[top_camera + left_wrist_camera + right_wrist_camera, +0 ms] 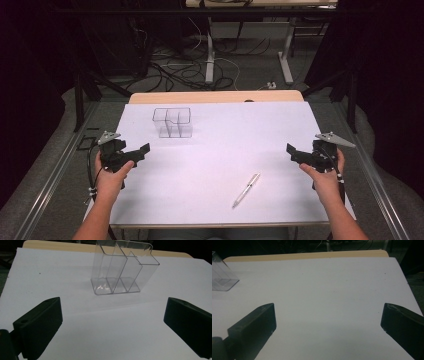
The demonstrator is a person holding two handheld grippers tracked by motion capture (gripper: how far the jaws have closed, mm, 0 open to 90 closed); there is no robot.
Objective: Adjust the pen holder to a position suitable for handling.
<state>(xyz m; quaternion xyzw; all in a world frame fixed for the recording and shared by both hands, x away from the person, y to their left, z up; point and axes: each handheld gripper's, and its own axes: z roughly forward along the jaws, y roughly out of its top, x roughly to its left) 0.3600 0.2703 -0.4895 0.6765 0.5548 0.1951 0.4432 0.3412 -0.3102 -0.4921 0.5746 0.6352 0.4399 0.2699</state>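
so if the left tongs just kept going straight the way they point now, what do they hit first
Most likely the clear plastic organizer. In the left gripper view it stands upright on the white table, ahead of the open left tongs and roughly centred between the jaws, with bare surface in between. Depth is hard to judge.

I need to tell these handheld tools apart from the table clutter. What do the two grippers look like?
Both the left gripper and the right gripper are matte black, each with two blocky jaws, a grey three-cornered plate on top and a dark cable trailing back. The forearms are bare, with no sleeves.
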